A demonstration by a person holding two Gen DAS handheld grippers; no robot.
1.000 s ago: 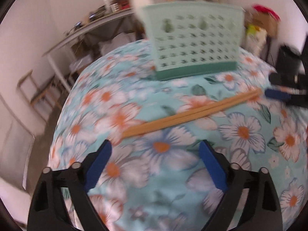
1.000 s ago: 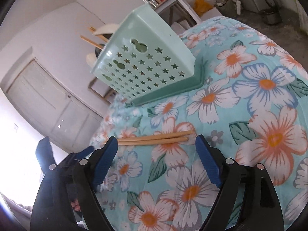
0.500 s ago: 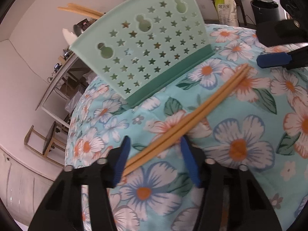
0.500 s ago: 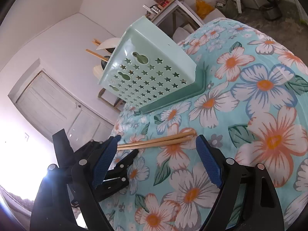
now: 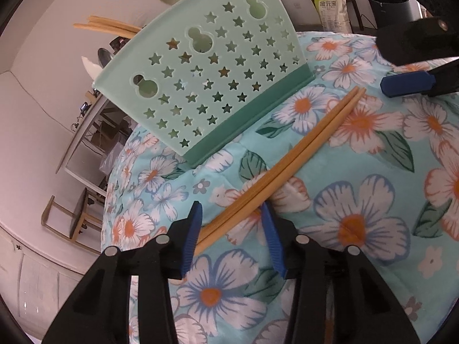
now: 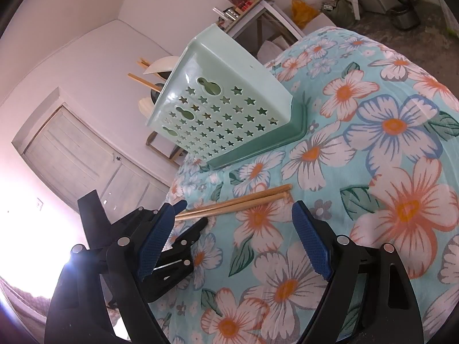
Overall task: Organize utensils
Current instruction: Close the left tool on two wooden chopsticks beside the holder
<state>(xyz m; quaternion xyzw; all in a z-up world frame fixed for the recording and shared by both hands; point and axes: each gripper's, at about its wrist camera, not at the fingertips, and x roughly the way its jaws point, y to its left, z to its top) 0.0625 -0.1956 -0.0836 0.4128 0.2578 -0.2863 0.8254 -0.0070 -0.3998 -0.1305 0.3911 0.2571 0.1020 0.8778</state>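
Left gripper point(image 5: 229, 226) half-closed around 2 chopsticks point(image 5: 301, 149), not yet pinching; right gripper point(image 6: 232, 238) spread, empty; risked clamping 1 only, or snagging soft cloth point(image 5: 373, 229).

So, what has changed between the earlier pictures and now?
The left gripper moved up to the chopsticks and its jaws have just been closing around their near end; a firm grip is unclear. The right gripper stayed open and still. The basket and chopsticks have not moved.

Soft, even daylight; both views sharp, bowed by fisheye with dark vignetted corners; white glare floods the right view's lower left.
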